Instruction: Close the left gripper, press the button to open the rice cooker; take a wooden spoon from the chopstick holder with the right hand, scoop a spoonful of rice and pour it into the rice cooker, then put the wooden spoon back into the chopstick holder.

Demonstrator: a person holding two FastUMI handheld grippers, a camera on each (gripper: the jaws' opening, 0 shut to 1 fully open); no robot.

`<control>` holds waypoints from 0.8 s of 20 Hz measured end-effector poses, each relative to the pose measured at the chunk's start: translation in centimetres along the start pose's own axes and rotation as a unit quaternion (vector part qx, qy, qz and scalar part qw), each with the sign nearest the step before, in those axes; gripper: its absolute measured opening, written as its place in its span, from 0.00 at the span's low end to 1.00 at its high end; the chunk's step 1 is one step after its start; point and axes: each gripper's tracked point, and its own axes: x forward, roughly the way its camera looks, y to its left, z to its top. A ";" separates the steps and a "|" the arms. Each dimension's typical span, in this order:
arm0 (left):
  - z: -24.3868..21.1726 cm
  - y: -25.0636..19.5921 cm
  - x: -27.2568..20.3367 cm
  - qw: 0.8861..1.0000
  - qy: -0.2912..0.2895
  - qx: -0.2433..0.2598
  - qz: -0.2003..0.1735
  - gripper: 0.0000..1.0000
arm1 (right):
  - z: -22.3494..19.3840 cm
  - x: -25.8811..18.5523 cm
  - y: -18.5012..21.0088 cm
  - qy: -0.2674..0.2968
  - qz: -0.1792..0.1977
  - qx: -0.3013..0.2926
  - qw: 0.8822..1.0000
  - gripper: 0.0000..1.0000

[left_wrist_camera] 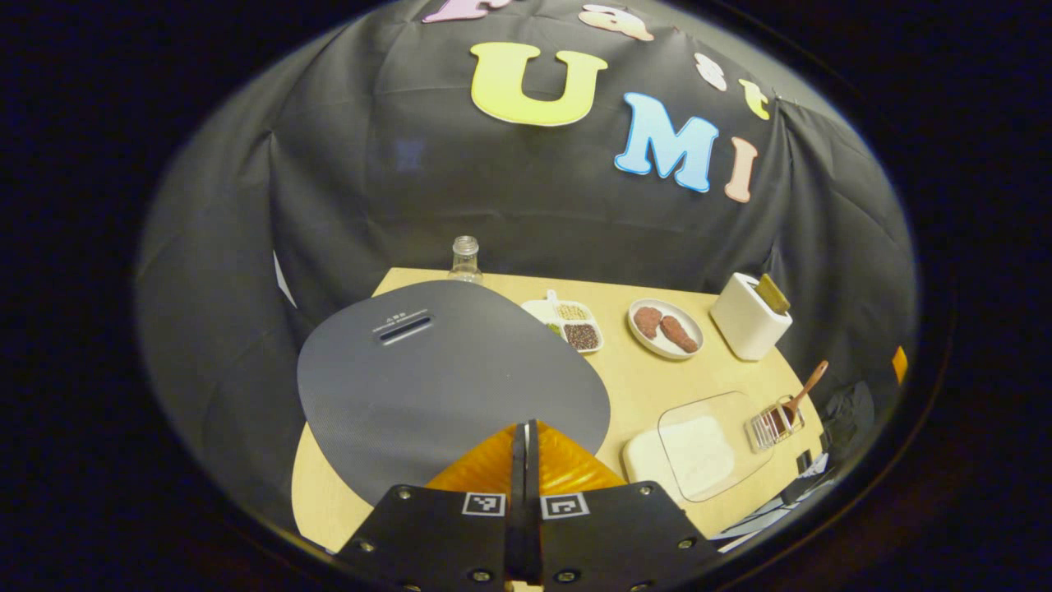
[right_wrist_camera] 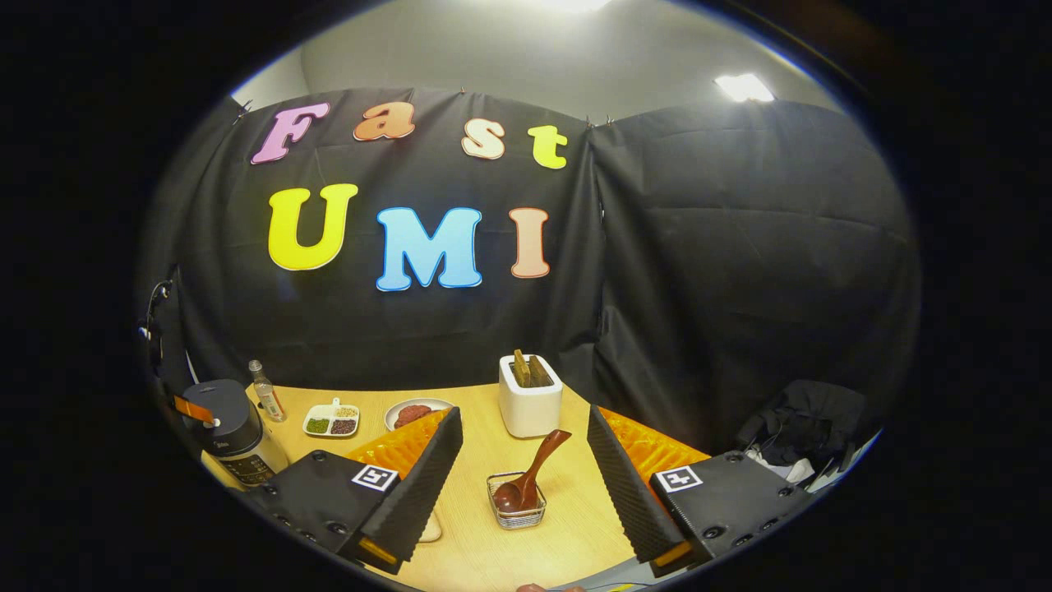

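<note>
Black cloth walls close in a pale wooden table (right_wrist_camera: 493, 534) under a ceiling light. In the left gripper view the left gripper (left_wrist_camera: 526, 460) has its fingers pressed together, nothing between them, poised just above the near edge of the rice cooker (left_wrist_camera: 448, 382) — its grey lid is down. Off to the right of those fingers lies a white box of rice (left_wrist_camera: 682, 456) with a clear lid, and just beyond it a wire chopstick holder (left_wrist_camera: 772, 425) with the wooden spoon (left_wrist_camera: 804, 393) leaning out.

In the right gripper view the right gripper (right_wrist_camera: 526, 485) is spread wide and empty; the chopstick holder (right_wrist_camera: 516, 500) and wooden spoon (right_wrist_camera: 532, 481) sit between its fingers. Farther ahead stands a white toaster (right_wrist_camera: 530, 407). Left of the fingers — a plate (right_wrist_camera: 415, 411), a divided dish (right_wrist_camera: 332, 420), a bottle (right_wrist_camera: 265, 392) and the rice cooker (right_wrist_camera: 230, 432).
</note>
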 end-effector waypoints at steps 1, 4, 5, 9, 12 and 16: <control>0.0 0.0 -0.1 1.000 -0.001 0.000 -0.004 0.01 | 0.0 0.1 0.1 0.001 0.001 -0.002 1.000 0.98; 0.0 0.2 0.2 1.000 0.006 -0.010 -0.009 0.01 | -0.4 0.1 0.4 0.004 0.003 -0.006 1.000 0.98; 0.0 0.2 0.2 1.000 0.008 -0.007 -0.011 0.02 | -0.3 0.1 0.5 0.004 0.004 -0.005 1.000 0.98; -0.2 0.2 0.2 1.000 0.009 0.003 -0.011 0.01 | -0.9 -0.1 0.5 0.011 0.005 -0.010 1.000 0.98; -0.5 0.2 0.4 1.000 0.015 0.006 -0.010 0.02 | -1.3 -0.4 -0.2 0.016 0.000 -0.016 1.000 0.98; -0.2 0.3 0.3 1.000 0.011 0.007 -0.007 0.02 | -1.2 -0.9 -1.2 0.015 -0.007 -0.015 1.000 0.98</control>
